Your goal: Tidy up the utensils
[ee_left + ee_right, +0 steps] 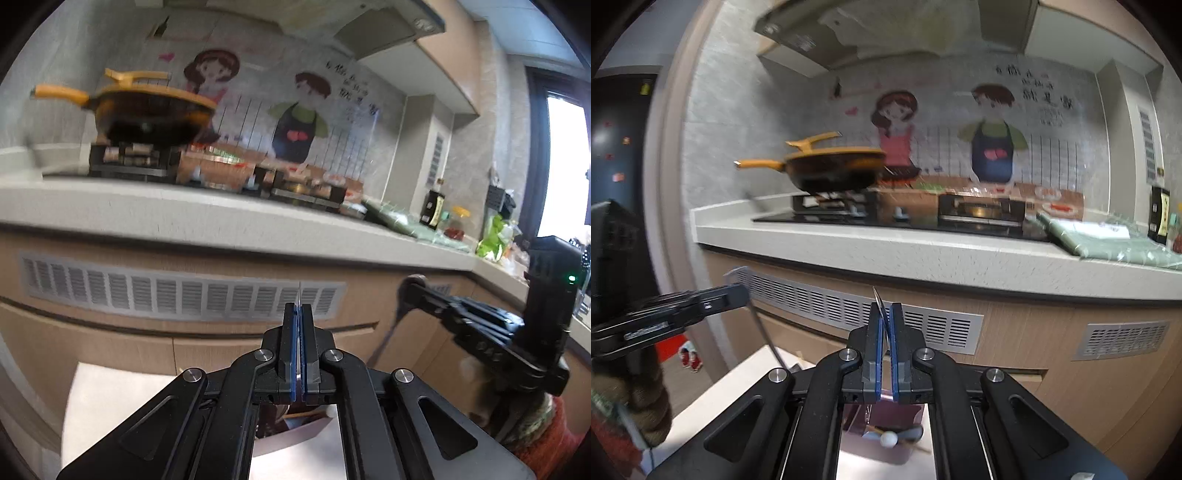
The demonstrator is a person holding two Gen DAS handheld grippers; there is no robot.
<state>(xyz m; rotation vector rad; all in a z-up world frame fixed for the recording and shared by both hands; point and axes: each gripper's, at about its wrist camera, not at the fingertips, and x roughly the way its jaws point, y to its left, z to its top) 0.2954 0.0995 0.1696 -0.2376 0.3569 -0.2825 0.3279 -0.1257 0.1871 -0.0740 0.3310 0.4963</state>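
Two handheld grippers are raised before a kitchen counter, each clamped on a thin metal utensil. At six o'clock the left gripper (299, 310) is shut on a slim utensil (298, 291) seen edge-on between its blue pads; the right gripper (885, 310) is pinched on a thin metal utensil (878, 300). Below the right gripper's fingers, a pink utensil holder (882, 432) is seen. Beyond lies the pale countertop (923, 251), and at eleven o'clock a yellow-handled wok (827, 166) sits on the stove (879, 214).
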